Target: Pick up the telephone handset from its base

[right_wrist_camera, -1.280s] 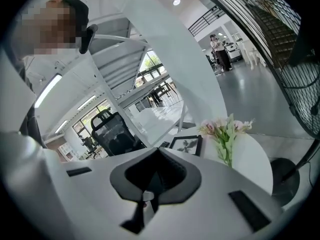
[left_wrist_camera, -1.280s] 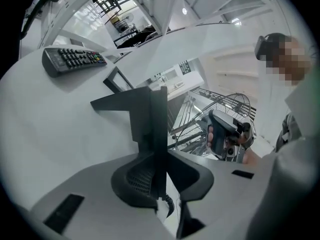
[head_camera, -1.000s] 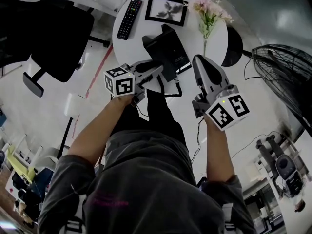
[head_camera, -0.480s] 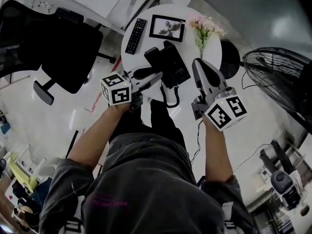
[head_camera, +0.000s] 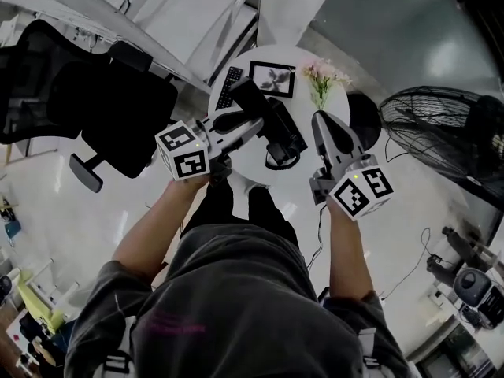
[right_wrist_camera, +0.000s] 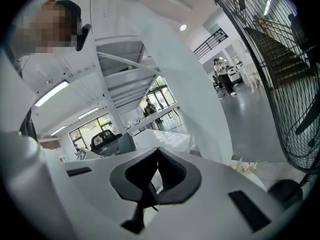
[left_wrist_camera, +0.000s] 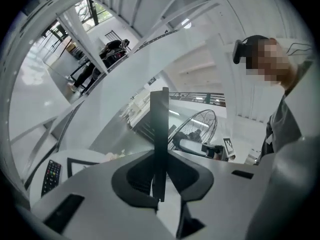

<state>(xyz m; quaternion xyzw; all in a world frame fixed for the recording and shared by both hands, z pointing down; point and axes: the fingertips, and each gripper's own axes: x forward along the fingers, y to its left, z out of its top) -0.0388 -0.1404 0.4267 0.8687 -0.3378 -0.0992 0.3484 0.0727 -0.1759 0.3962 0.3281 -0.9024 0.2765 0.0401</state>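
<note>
Handset (left_wrist_camera: 159, 134) in left claw (head_camera: 256, 124), over table (head_camera: 303, 101)

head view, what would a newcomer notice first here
The two grippers held over the round white table: the left gripper is clamped on the black handset, which stands edge-on between its jaws, while the right gripper is shut and empty. Pink flowers stand at the table's far edge, and a big black fan is on the floor to the right.

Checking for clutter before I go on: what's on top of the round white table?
A remote, a framed picture, pink flowers and the phone base. The left gripper, holding the handset, covers part of the table.
</note>
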